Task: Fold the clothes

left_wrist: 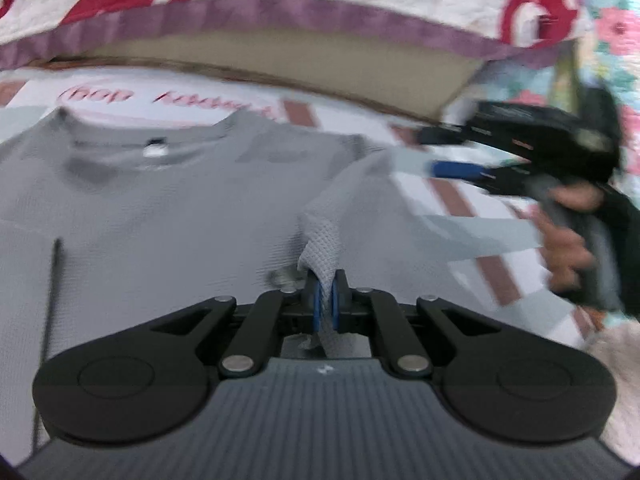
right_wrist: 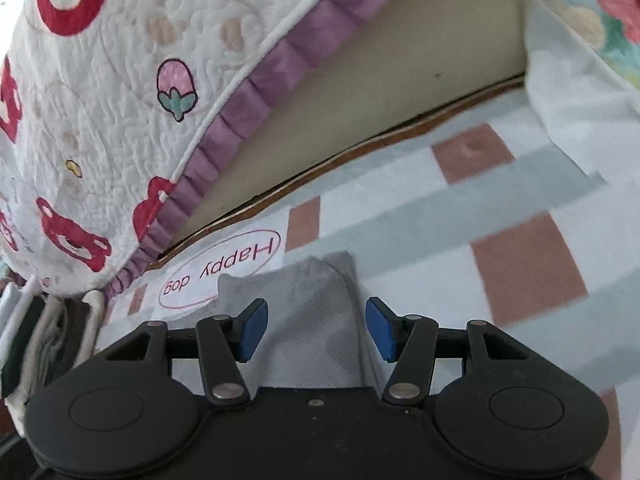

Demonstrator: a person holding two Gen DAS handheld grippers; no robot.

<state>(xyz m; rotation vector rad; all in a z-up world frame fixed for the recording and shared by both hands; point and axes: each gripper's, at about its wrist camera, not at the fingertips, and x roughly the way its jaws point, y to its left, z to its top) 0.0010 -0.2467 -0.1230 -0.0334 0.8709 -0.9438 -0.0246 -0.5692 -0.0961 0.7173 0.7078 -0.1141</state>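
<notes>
Left gripper pinches grey shirt — right gripper wide apart.

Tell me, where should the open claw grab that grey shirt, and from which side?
Best guess: the loose sleeve end of the grey shirt, lying flat between the right claw pads. Come straight down from above and pinch near its hem, since that edge lies free on the checked sheet. The left claw already pinches a fold.

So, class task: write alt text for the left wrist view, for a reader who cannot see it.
The left claw is shut on a pinched fold of a grey T-shirt spread on a checked sheet. At right, a hand holds the right claw.
</notes>
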